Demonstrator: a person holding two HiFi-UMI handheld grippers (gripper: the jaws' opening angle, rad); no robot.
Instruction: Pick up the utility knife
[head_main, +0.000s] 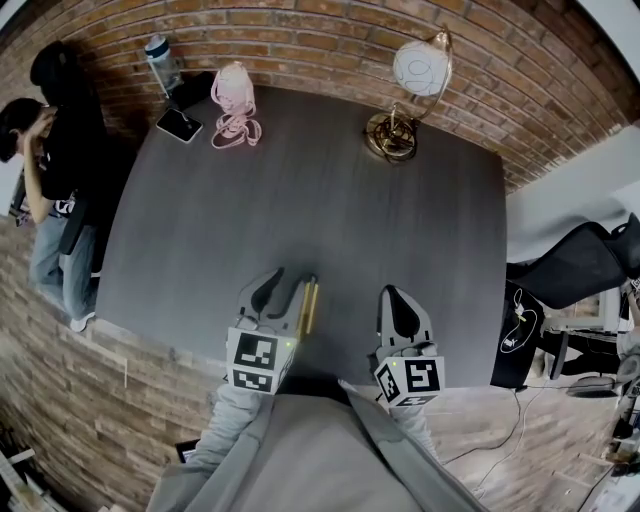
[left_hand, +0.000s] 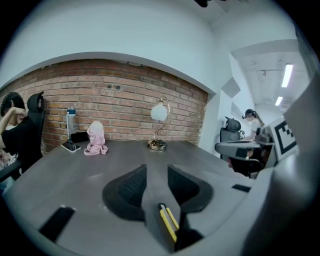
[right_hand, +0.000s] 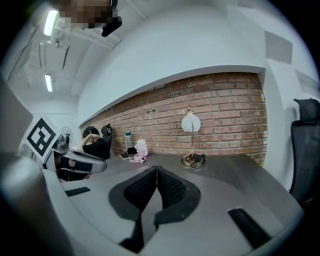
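The utility knife (head_main: 308, 304), grey with a yellow strip, lies lengthwise near the front edge of the dark table (head_main: 330, 200). My left gripper (head_main: 288, 284) is down at the table with its jaws apart. In the left gripper view the knife (left_hand: 168, 223) sits low between the jaws, close to the right one, and the pads (left_hand: 131, 186) do not press on it. My right gripper (head_main: 397, 297) hovers to the right of the knife, apart from it. In the right gripper view its jaws (right_hand: 157, 172) touch with nothing between them.
At the table's far edge stand a brass lamp with a globe shade (head_main: 410, 90), a pink bundle (head_main: 235, 105), a phone (head_main: 179, 125) and a bottle (head_main: 162, 60). A person (head_main: 60, 150) sits at the far left corner. An office chair (head_main: 580, 265) stands off the right side.
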